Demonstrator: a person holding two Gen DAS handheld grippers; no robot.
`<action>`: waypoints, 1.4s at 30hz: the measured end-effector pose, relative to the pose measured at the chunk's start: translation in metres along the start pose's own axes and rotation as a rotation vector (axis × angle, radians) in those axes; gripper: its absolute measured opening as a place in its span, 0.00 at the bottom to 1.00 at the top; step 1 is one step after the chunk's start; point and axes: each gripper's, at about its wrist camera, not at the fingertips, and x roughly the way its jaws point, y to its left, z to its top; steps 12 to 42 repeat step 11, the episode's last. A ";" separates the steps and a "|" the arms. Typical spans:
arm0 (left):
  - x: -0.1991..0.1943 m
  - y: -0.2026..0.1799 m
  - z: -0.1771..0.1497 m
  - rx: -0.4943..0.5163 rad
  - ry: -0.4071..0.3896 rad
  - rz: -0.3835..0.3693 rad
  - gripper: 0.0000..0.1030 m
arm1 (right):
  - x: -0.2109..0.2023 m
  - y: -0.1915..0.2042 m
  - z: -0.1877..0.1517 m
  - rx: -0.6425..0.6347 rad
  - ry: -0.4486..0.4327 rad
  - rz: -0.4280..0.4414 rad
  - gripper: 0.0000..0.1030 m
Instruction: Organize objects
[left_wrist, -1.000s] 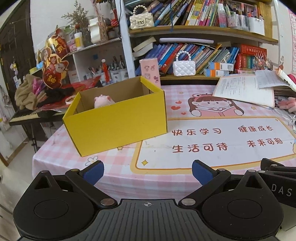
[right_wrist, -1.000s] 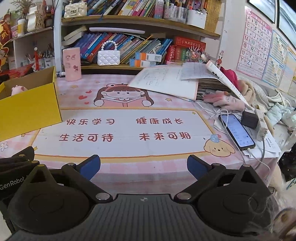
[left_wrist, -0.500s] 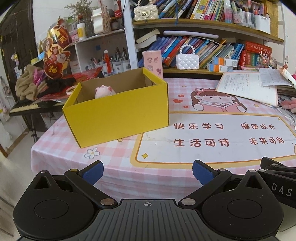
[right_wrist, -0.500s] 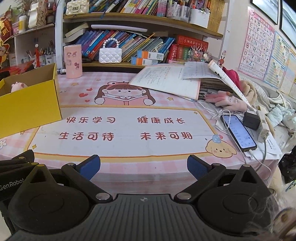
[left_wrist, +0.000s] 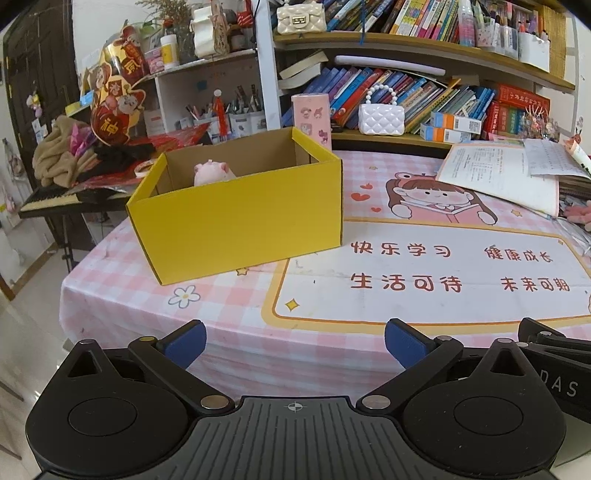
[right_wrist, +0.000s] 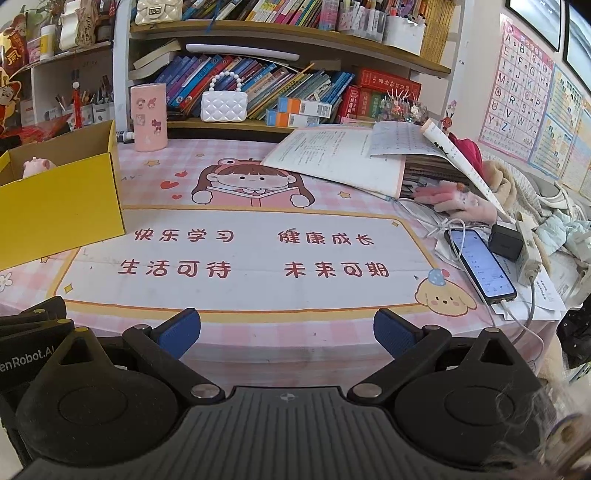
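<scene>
We note left gripper and right gripper jaws spread wide, empty (both short of the table); pink toy sits inside yellow box.

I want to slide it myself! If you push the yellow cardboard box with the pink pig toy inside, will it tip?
The yellow cardboard box is low and wide, so it would probably slide. Holding only a small pink pig toy, it is likely light. On the pink checked tablecloth, it may drag and wrinkle the cloth.

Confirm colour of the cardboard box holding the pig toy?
Yellow outside, plain brown cardboard inside. The cardboard box shows best in the left wrist view.
</scene>
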 end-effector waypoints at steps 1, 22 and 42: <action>0.000 0.000 0.000 -0.001 0.001 0.000 1.00 | 0.001 0.000 0.000 0.001 0.001 -0.001 0.98; 0.007 -0.004 0.000 0.013 0.017 0.010 1.00 | 0.007 0.003 0.002 -0.008 0.012 -0.004 0.98; 0.007 -0.004 0.000 0.013 0.017 0.010 1.00 | 0.007 0.003 0.002 -0.008 0.012 -0.004 0.98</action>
